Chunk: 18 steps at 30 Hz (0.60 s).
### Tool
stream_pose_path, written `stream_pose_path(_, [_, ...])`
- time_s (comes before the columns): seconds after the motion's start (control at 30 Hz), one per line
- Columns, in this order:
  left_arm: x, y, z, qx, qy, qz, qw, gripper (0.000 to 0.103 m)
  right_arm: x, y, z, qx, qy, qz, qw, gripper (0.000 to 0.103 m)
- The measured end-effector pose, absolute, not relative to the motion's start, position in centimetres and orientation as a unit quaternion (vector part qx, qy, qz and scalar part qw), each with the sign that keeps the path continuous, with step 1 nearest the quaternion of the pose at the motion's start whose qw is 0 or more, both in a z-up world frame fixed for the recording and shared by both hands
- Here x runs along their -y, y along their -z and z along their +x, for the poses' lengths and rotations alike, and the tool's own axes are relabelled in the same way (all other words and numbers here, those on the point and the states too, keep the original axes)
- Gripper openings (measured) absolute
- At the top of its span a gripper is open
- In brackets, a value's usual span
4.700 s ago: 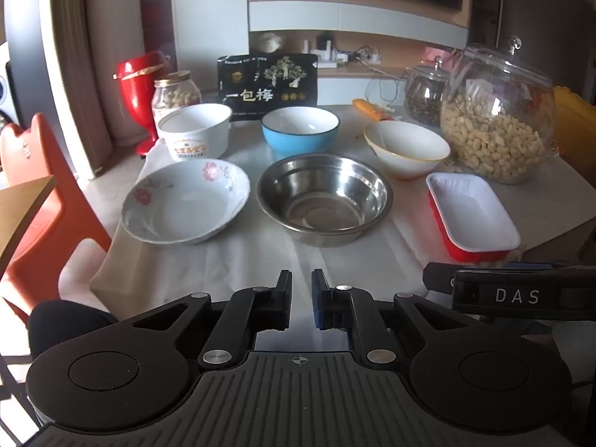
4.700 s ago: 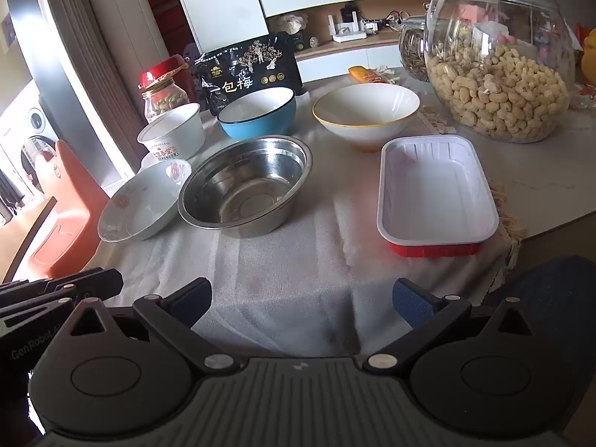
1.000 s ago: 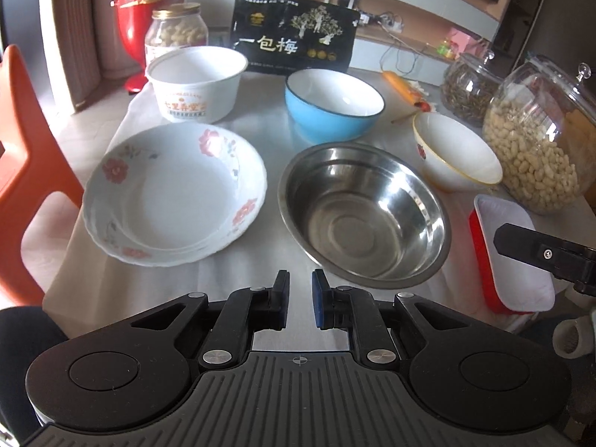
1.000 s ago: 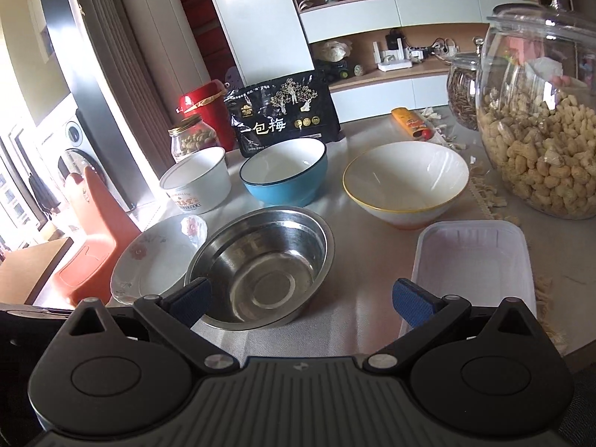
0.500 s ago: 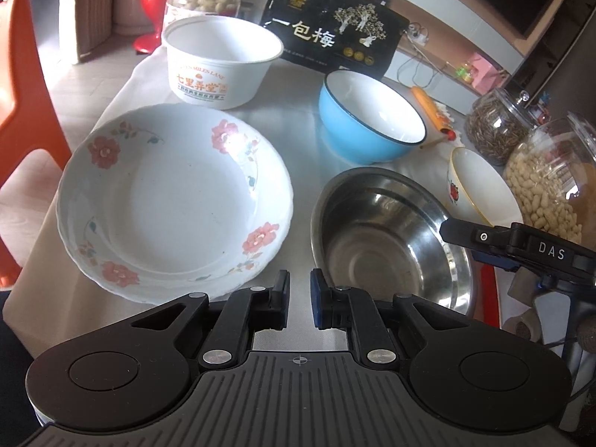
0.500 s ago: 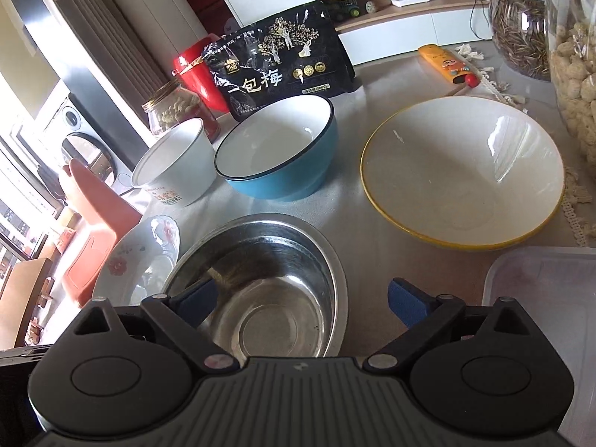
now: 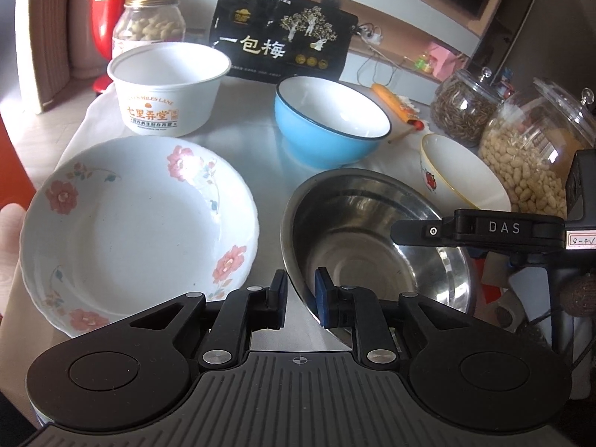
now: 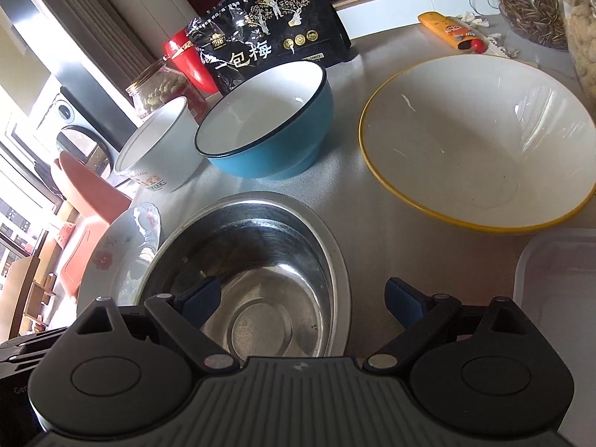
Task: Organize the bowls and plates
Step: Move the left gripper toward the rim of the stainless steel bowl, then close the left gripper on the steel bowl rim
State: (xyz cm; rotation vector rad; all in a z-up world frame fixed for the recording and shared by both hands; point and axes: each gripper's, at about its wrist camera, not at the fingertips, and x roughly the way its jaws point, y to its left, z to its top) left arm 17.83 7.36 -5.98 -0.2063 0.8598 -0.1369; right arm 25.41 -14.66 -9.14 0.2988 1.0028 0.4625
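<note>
A steel bowl (image 7: 372,246) (image 8: 253,260) sits at the table's near middle. My left gripper (image 7: 300,300) is at its left rim; the jaws are opening, a narrow gap apart, and the rim runs between them untouched. My right gripper (image 8: 301,298) stands wide over the bowl's right rim and is closing slowly, one finger above the inside and one outside. A flowered plate (image 7: 138,231) lies left of the steel bowl. Behind are a blue bowl (image 7: 327,126) (image 8: 268,138), a white yellow-rimmed bowl (image 8: 476,141) and a white paper tub (image 7: 167,89).
A white-lined tray (image 8: 558,290) lies right of the steel bowl. At the back stand a black snack bag (image 7: 283,44), a peanut jar (image 7: 149,26), two glass jars (image 7: 536,160) and an orange tube (image 8: 450,33). An orange chair (image 8: 89,193) is left of the table.
Both grippers came lower and closer to the steel bowl. The left jaws went from shut to slightly parted at its rim. The right jaws narrowed a little.
</note>
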Motion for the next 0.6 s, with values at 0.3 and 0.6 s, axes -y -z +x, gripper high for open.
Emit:
stream_pose_path(0.3, [-8.8, 6.7, 18.2, -0.441, 0.108, -0.196, 0.869, 0.027, 14.7, 9.1, 25.5, -0.468, -0.212, 0.139, 0.846, 0.096])
stream_pose_path(0.6, [-10.1, 6.9, 17.1, -0.448, 0.129, -0.238, 0.852, 0.030, 15.1, 8.6, 25.1, -0.455, -0.205, 0.138, 0.855, 0.096])
